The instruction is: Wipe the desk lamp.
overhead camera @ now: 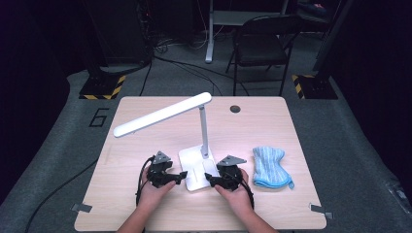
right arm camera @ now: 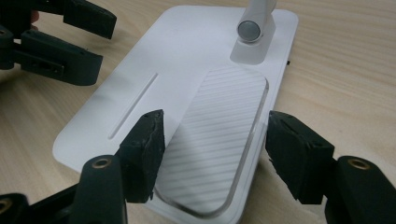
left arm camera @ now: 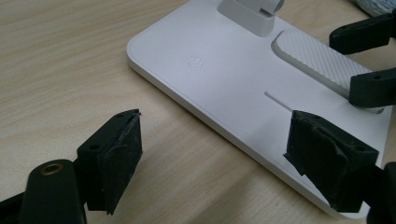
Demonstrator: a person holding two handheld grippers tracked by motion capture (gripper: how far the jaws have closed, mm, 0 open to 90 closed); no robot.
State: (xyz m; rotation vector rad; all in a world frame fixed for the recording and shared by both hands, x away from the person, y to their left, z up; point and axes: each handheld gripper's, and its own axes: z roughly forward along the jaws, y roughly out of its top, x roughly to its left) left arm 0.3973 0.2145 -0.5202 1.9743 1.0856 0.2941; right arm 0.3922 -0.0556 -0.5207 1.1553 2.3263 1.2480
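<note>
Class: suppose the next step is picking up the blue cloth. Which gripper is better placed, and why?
Probably the right gripper: the blue cloth lies just off its outer side, while the left gripper sits across the lamp base. Both stand open.

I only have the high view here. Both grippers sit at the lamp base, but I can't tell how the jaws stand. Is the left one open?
Observer: Yes. In the left gripper view the left gripper is open, one jaw over the wood of the table, the other over the near edge of the lamp base.
Operator: And the right?
Observer: The right gripper is open too, its jaws either side of the ribbed pad set into the base.
Operator: Any control on that base?
Observer: A faint round power symbol shows on the base's smooth part, beside the ribbed pad.
</note>
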